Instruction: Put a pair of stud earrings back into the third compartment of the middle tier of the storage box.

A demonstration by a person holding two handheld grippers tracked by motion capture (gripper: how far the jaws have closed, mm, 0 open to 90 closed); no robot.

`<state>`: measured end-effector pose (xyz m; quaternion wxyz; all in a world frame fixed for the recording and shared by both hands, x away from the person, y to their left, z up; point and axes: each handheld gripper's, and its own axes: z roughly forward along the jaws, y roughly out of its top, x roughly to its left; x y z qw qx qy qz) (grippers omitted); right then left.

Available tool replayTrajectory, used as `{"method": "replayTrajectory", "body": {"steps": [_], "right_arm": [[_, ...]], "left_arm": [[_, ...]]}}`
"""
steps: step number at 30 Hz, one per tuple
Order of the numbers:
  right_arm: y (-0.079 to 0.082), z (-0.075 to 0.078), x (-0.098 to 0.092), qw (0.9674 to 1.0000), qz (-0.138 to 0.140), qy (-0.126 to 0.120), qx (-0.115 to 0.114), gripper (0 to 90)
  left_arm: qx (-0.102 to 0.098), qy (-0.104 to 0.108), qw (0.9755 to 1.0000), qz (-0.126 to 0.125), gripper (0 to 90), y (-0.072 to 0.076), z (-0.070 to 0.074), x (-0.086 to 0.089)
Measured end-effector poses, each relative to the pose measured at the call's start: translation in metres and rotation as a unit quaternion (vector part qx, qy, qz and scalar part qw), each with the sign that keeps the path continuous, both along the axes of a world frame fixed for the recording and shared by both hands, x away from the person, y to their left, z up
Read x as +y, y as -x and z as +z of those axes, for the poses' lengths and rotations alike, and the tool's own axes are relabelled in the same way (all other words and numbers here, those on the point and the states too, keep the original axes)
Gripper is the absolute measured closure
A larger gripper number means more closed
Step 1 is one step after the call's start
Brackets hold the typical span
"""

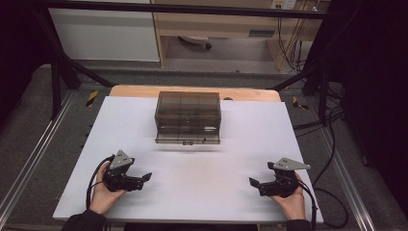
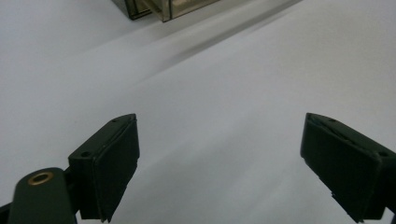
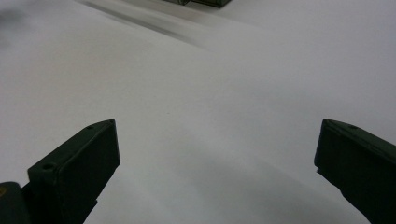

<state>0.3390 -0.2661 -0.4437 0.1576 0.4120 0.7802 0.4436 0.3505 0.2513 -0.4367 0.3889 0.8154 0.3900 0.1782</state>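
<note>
Left gripper view: we record the left gripper [image 2: 219,163] with its two black jaws spread wide apart, nothing between them, over bare white table [image 2: 243,93]. At the top edge of that view we note a corner of the smoky drawer box [image 2: 163,7], well apart from the jaws.

Right gripper view: we list the right gripper [image 3: 217,168] likewise, jaws wide apart and holding nothing, white surface beneath, the box's lower edge just showing at the top.

High view: we log the left gripper [image 1: 143,179] at the near left of the table, the right gripper [image 1: 255,183] at the near right, each held in one hand, tips pointing inward toward each other and well apart. The drawer box [image 1: 187,117], translucent brown with several compartments, stands at the table's far middle, beyond both grippers and touched by neither. Cables trail from each gripper toward the near edge.
</note>
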Motion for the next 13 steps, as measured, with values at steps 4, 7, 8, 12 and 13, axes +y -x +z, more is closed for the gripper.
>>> {"method": "replayTrajectory", "body": {"steps": [4,7,8,12,13], "right_arm": [[0.001,-0.001,-0.001,1.0000,-0.003,-0.007,0.002,0.6],[0.001,-0.002,-0.002,1.0000,-0.002,-0.004,0.003,0.6],[0.001,-0.002,-0.002,1.0000,-0.002,-0.003,0.003,0.6],[0.001,-0.003,-0.001,1.0000,0.001,-0.002,0.005,0.6],[0.001,-0.003,-0.001,1.0000,0.001,-0.001,0.005,0.6]], "left_arm": [[0.003,0.010,0.9999,0.008,11.1,0.001,0.000,0.008],[0.005,0.009,0.9999,0.011,11.1,-0.001,-0.002,0.012],[0.007,0.011,0.9998,0.013,11.1,-0.001,-0.003,0.013],[0.011,0.008,0.9998,0.014,11.1,-0.002,-0.004,0.015],[0.010,0.009,0.9998,0.013,11.1,-0.002,-0.004,0.015]]}}
